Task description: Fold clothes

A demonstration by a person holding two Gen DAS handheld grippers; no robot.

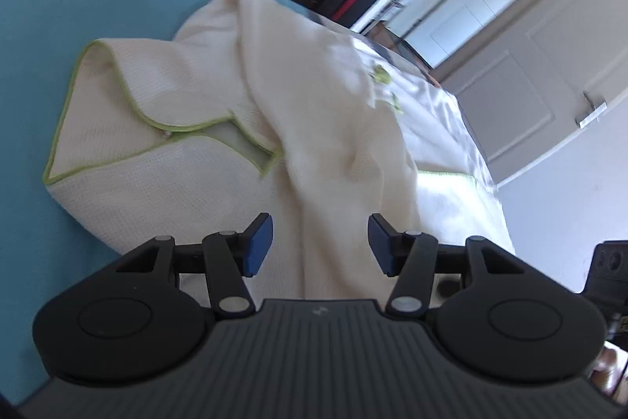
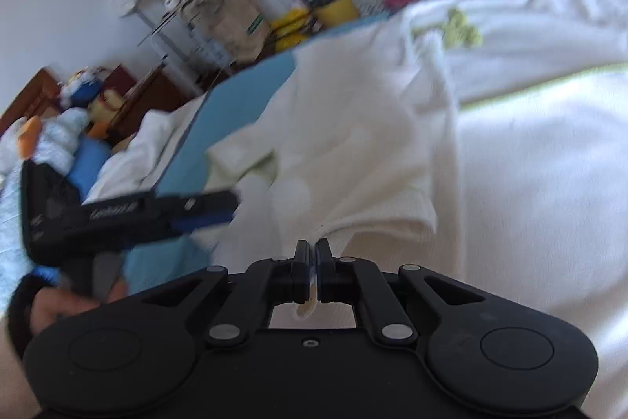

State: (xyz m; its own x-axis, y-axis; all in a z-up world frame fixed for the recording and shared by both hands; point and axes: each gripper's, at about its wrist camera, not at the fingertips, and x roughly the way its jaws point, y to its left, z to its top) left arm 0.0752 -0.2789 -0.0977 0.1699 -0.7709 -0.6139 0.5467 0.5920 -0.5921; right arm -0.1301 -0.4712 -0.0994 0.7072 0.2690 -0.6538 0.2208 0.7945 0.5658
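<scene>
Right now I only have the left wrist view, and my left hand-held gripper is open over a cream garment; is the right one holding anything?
Observer: Yes. The right hand-held gripper is shut on a fold of the cream garment.
Operator: Can that view see my left one?
Observer: Yes, the left hand-held gripper shows at its left side, over the blue mat, blurred.
Operator: Anything past the mat's edge there?
Observer: A pile of other laundry, white, blue and orange, lies beyond it.
</scene>
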